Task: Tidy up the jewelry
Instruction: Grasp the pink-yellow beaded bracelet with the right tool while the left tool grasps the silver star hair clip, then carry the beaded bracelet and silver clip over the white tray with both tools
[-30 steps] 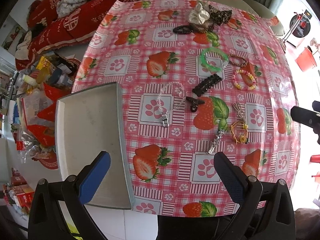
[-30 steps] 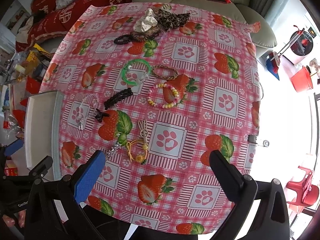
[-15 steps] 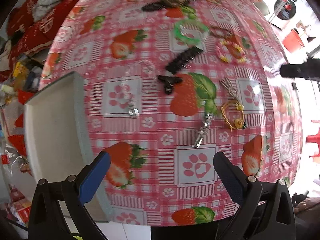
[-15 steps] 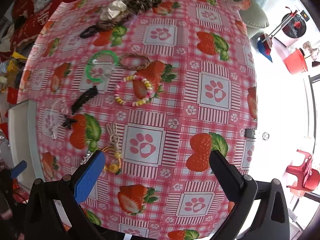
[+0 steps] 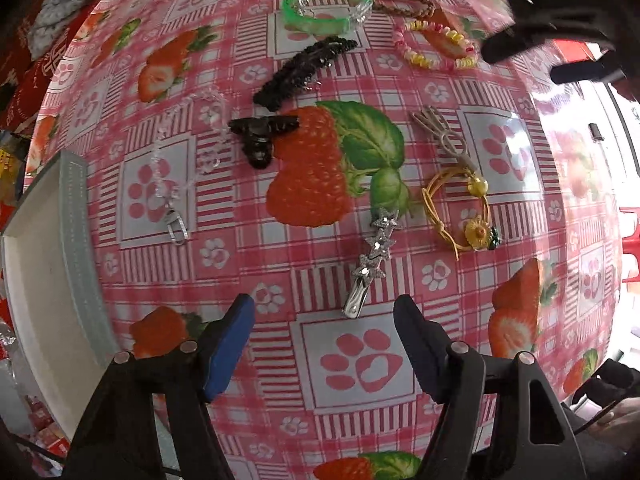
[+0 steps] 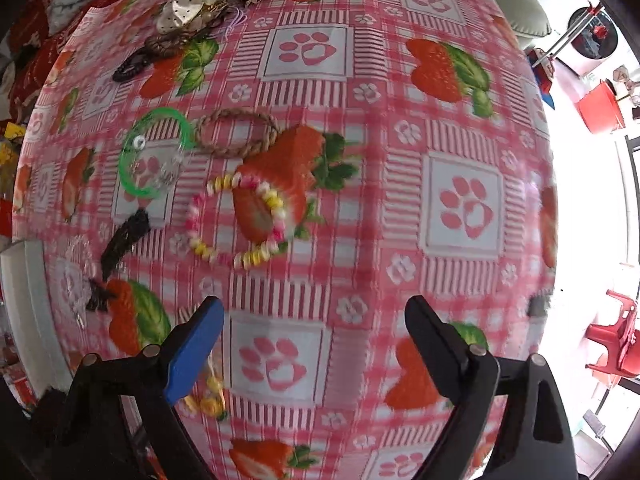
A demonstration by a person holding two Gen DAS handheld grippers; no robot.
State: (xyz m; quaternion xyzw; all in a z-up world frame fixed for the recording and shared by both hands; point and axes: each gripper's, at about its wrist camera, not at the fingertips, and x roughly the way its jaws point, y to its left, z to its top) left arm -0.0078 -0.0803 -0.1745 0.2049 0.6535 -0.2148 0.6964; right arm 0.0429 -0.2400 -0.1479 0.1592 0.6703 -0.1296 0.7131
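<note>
While no brand or legible label shows on any piece, the red cloth (image 5: 44, 60) at the left wrist view's upper left bears white characters too distorted to read. Pointing straight down over the table (image 5: 360, 364), the left gripper (image 5: 324, 344) has its jaws closing with nothing between them; the silver star hair clip (image 5: 370, 258) lies just beyond its fingertips. Beside that clip sit a yellow cord bracelet with a sunflower charm (image 5: 464, 208), a black claw clip (image 5: 260, 136), a black sequined barrette (image 5: 304, 68) and a clear bead chain (image 5: 180, 168). A white tray (image 5: 44, 300) lies at the table's left edge. The right gripper (image 6: 316, 344), also pointing down, is closing on empty air above a paw print, near the pink and yellow bead bracelet (image 6: 240, 216), green bangle (image 6: 154, 152) and braided bracelet (image 6: 236, 132). Scrunchies (image 6: 188, 4) lie at the far edge.
</note>
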